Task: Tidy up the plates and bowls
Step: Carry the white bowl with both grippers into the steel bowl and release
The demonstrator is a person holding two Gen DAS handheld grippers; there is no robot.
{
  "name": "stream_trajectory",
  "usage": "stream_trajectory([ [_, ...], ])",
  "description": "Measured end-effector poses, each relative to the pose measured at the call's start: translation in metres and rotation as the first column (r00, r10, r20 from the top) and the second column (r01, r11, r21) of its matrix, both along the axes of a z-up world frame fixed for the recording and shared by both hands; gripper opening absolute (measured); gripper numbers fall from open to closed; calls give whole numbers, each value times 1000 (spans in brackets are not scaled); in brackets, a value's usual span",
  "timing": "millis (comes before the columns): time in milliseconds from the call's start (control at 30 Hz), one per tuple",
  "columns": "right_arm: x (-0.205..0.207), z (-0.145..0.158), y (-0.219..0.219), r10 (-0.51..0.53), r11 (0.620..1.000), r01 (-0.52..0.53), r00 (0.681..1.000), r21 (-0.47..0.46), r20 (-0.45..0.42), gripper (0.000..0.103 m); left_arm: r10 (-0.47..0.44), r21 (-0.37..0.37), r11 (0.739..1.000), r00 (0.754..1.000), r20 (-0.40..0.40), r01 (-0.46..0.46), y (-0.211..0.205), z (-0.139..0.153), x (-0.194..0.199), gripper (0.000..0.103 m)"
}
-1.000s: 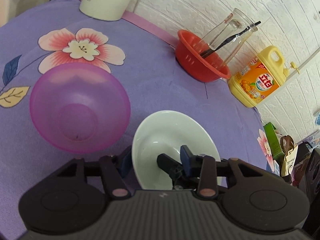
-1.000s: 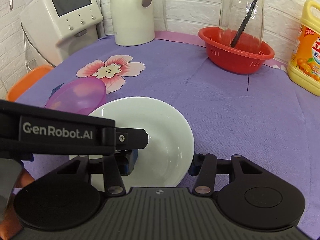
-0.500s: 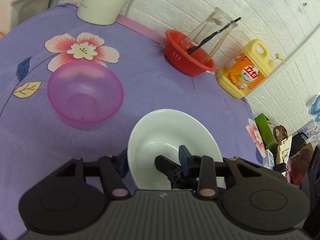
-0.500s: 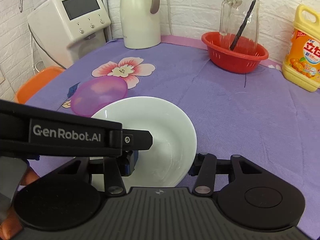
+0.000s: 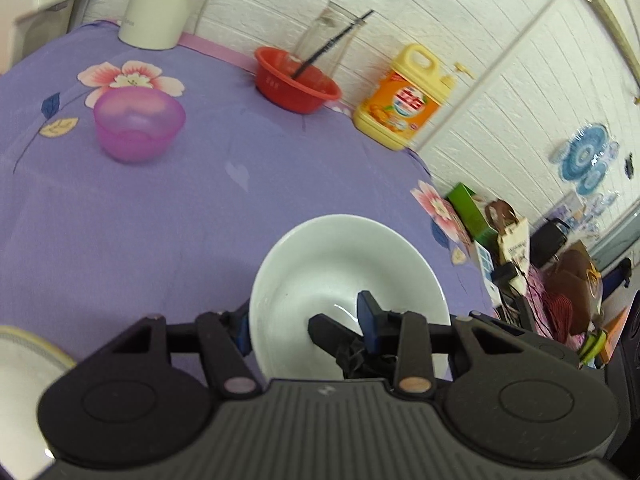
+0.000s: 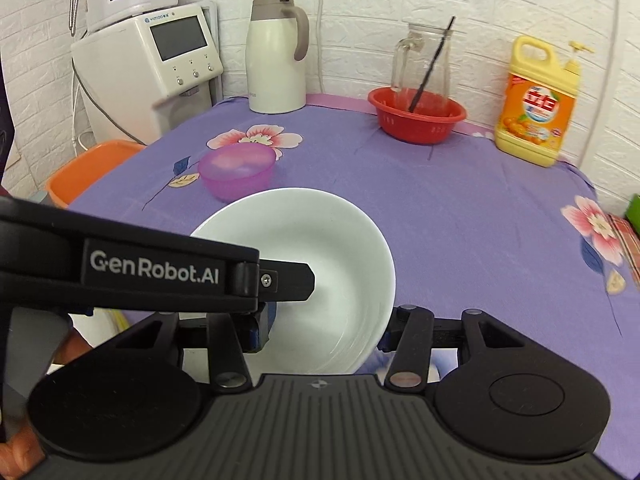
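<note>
White bowl (image 5: 340, 264) now lifted farther from purple bowl (image 5: 138, 124).

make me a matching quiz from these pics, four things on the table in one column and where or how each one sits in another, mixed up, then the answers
Things:
1. white bowl
2. pink bowl
3. glass jug
4. soap bottle

Place or state:
A. stands inside the red basket
B. alone on the cloth by the flower print
C. at the wall, right of the red basket
D. gripped at its rim by both hand-held grippers

Pairs: 1-D, 2-B, 3-A, 4-C
</note>
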State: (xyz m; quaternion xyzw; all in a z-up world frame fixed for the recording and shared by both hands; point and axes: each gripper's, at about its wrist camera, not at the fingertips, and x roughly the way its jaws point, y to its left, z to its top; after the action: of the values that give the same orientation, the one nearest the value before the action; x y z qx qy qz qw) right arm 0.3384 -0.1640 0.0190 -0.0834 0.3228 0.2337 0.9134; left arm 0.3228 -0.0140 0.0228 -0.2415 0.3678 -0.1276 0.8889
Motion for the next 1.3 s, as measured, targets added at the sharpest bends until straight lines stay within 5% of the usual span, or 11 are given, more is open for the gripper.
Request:
stream_trajectory([
  [333, -72, -21, -37, -80, 995, 81, 996, 56, -25, 86, -71, 7, 997, 997, -20, 71, -31, -17, -67, 36],
  [700, -92, -47, -44, -80, 992, 85, 995, 92, -55, 87, -79, 41, 996, 997, -18, 80, -34, -38, -83, 37],
  [933, -97, -43, -57, -107, 984, 110, 994, 142, -31, 93, -79, 26, 997, 996, 28, 79, -26, -33, -84, 70],
  [1067, -99, -35, -62, -124, 979, 123, 992, 160, -6, 103, -90, 11, 996, 994, 58, 89, -19, -23, -84, 72],
  [1300, -97, -31, -65, -154, 979, 148, 987, 141, 36, 103, -64, 46, 997, 993, 103, 59, -4, -10, -83, 79],
])
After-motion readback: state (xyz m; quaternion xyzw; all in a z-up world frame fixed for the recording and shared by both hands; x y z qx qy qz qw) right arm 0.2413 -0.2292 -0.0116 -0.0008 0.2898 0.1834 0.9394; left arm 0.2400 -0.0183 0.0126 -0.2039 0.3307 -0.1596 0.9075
